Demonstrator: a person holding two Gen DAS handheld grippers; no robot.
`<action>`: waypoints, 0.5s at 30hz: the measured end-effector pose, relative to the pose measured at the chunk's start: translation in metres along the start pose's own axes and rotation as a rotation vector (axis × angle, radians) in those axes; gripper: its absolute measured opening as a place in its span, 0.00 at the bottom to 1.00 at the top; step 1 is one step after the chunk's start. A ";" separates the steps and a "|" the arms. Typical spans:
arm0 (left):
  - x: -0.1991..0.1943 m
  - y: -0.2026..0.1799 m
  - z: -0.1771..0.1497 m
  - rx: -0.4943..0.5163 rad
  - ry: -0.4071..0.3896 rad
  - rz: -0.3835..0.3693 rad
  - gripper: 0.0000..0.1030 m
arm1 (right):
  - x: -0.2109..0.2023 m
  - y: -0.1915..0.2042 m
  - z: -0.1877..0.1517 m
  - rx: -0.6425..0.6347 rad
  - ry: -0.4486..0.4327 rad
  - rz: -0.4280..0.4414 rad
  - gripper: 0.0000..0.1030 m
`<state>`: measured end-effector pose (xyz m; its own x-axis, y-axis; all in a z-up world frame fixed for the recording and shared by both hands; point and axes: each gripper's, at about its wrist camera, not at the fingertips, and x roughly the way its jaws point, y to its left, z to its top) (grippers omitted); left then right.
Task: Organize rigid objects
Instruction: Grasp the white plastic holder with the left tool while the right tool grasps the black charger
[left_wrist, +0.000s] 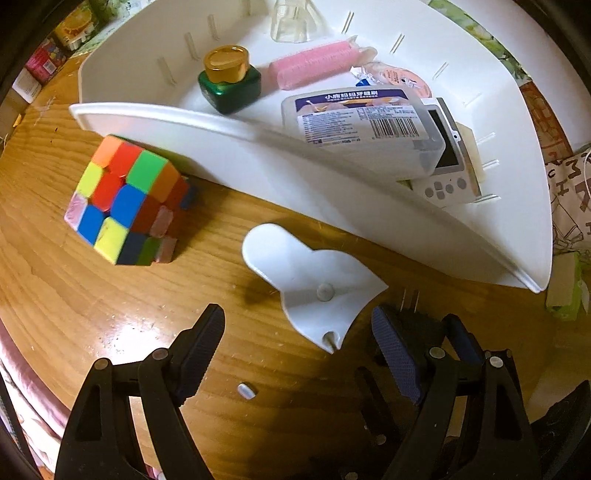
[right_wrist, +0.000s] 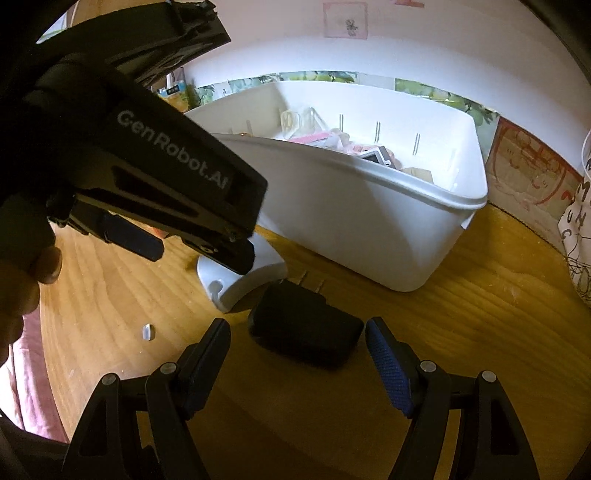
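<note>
In my left wrist view, my left gripper (left_wrist: 297, 334) points down at the wooden table (left_wrist: 92, 295) with its fingers spread and nothing pinched; a white plastic piece (left_wrist: 314, 284) lies flat on the wood just ahead of them, at lower centre of the frame. A scrambled puzzle cube (left_wrist: 125, 199) sits at centre left, close beside the front wall of the white bin (left_wrist: 332, 192), which sweeps across the upper half. Inside the bin I see a green bottle with a gold cap (left_wrist: 229, 83), a pink roller-like item (left_wrist: 317, 66), a white labelled box (left_wrist: 362, 125) leaning on a white handheld game console (left_wrist: 448, 162), and something clear at the top edge. A tiny white scrap (left_wrist: 246, 390) lies on the wood between my fingers.

In my right wrist view, my right gripper (right_wrist: 298, 343) also has its fingers spread, empty, with a black block-shaped object (right_wrist: 306, 332) on the table between and just beyond the tips, not touched by either pad. The left gripper fills the upper left of this frame, above the white piece.
</note>
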<state>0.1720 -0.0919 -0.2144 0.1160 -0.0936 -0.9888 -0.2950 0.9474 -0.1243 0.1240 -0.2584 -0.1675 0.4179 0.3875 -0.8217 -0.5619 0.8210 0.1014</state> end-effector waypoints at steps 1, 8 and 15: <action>0.002 -0.001 0.002 0.000 0.003 -0.001 0.82 | 0.001 -0.001 0.001 0.002 0.000 0.003 0.74; 0.011 -0.013 0.007 0.003 0.024 0.001 0.82 | 0.011 -0.001 0.005 0.002 0.019 0.012 0.74; 0.024 -0.022 0.019 -0.002 0.052 -0.005 0.86 | 0.013 -0.006 0.006 -0.003 0.016 0.008 0.64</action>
<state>0.1998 -0.1093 -0.2336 0.0677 -0.1140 -0.9912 -0.2964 0.9463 -0.1291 0.1369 -0.2556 -0.1753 0.4014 0.3875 -0.8299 -0.5676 0.8164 0.1067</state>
